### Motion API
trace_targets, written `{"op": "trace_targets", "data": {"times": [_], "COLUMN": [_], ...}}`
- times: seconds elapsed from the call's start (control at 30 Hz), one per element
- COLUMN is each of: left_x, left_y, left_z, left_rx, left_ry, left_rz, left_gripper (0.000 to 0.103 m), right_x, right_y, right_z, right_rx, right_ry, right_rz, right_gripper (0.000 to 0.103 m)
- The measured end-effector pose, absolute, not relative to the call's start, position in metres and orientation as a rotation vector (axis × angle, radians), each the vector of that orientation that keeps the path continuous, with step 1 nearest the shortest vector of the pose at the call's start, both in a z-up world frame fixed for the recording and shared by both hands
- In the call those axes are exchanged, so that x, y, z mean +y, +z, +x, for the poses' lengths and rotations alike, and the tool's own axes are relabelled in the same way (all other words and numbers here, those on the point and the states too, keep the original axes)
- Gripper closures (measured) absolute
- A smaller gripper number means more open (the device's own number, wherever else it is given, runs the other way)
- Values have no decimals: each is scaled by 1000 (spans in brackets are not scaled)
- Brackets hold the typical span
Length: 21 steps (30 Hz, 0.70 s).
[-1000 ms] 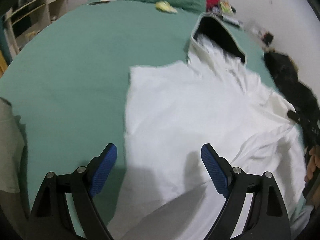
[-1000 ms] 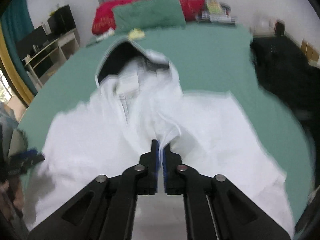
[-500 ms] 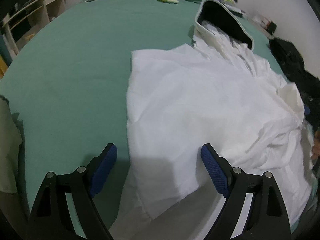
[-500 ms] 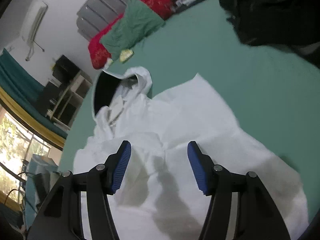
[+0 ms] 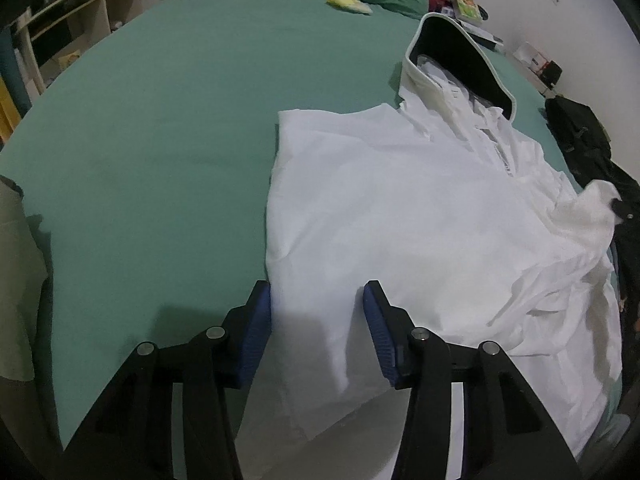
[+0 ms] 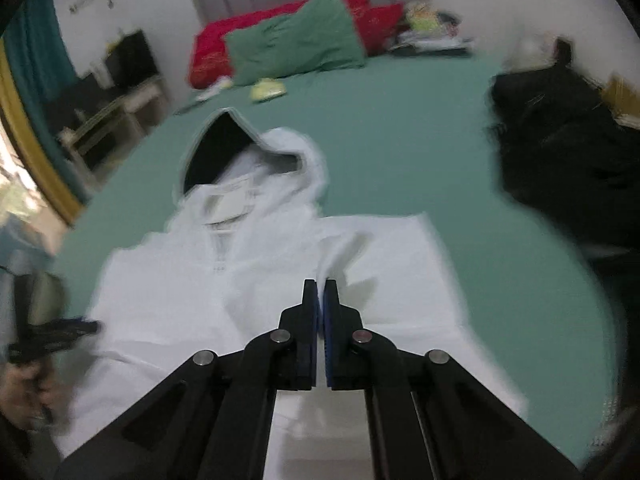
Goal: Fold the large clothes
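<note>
A large white hooded garment (image 5: 420,220) lies spread on the green bed, its dark-lined hood (image 5: 456,56) at the far end. My left gripper (image 5: 316,320) is open, its blue pads low over the garment's left edge near the hem. In the right wrist view the same garment (image 6: 180,300) lies below me with the hood (image 6: 224,152) far ahead. My right gripper (image 6: 320,296) is shut on a raised fold of the white fabric at the garment's right side. The right gripper shows in the left wrist view (image 5: 620,208), holding a lifted white corner.
The green bed sheet (image 5: 160,140) stretches left of the garment. A green pillow (image 6: 296,44) and red pillows (image 6: 216,52) lie at the headboard. A black garment pile (image 6: 560,140) sits on the bed's right. Shelves (image 5: 64,36) stand left of the bed.
My right gripper has closed on a fold of the white garment after being open half a second ago. My left gripper's jaws have narrowed and sit lower over the garment's left edge.
</note>
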State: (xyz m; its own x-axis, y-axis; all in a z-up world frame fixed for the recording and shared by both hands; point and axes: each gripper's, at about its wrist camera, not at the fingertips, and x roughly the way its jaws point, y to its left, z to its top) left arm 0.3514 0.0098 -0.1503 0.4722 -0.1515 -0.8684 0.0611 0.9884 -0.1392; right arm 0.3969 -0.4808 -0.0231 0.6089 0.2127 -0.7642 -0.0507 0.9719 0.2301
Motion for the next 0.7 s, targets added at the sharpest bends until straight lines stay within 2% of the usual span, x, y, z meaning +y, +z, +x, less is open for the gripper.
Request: {"op": "trace_targets", "data": {"times": [0.1, 0.2, 0.33, 0.37, 0.4, 0.43, 0.47, 0.7], "left_x": [9, 14, 33, 37, 41, 45, 48, 69], "left_y": [-153, -150, -122, -113, -107, -101, -97, -106], "left_z": [349, 350, 351, 351, 351, 352, 354, 370], "left_rx": [1064, 1057, 989, 956, 934, 917, 904, 910], "left_ry": [-92, -68, -75, -70, -62, -52, -44, 42], "left_rz": [-31, -51, -182, -193, -198, -202, -204, -204], "left_gripper": [54, 54, 54, 54, 54, 53, 52, 52], "right_x": [-497, -515, -517, -515, -512, -508, -503, -455], "right_y": [-42, -78, -76, -68, -61, -52, -46, -38], "right_z": [397, 394, 386, 389, 394, 404, 415, 526], "right_rx": [1009, 1146, 1085, 1049, 1013, 975, 946, 897], "right_ry": [58, 42, 32, 17, 10, 14, 27, 167], "right_rz": [147, 241, 267, 246, 233, 229, 234, 239], "right_gripper": [100, 100, 97, 89, 71, 59, 42, 40]}}
